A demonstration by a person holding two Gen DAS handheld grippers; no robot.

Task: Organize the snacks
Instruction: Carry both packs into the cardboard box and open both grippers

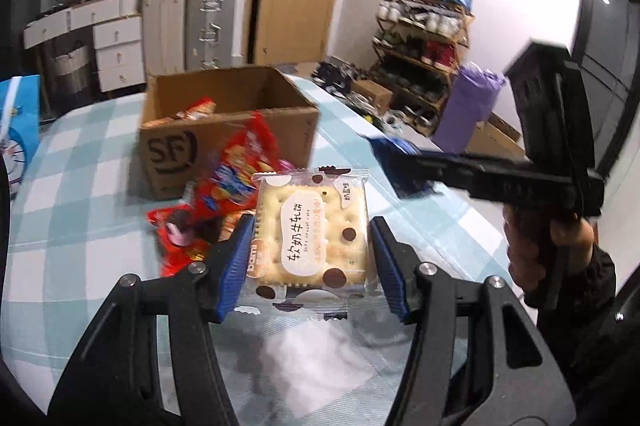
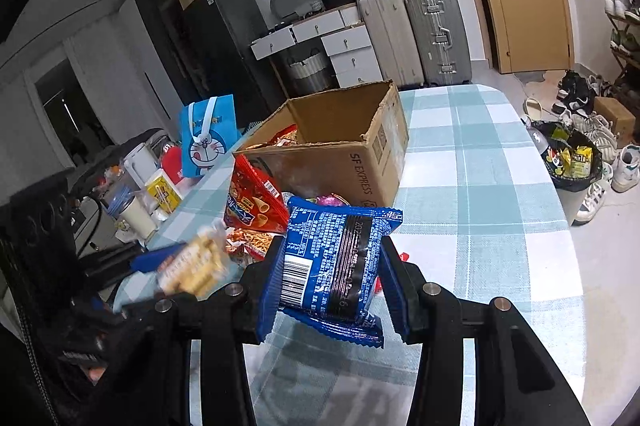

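Note:
My left gripper is shut on a clear cracker packet with brown dots, held above the checked tablecloth. My right gripper is shut on a blue snack packet, back side with barcode facing me. The right gripper also shows blurred in the left wrist view, and the cracker packet shows blurred in the right wrist view. An open cardboard box stands on the table with snacks inside. Red snack bags lie in front of it.
The table has a teal checked cloth. A blue Doraemon bag, cups and clutter sit at its left end. A black-lined bin stands by the right edge. Suitcases, drawers, a shoe rack and a door are behind.

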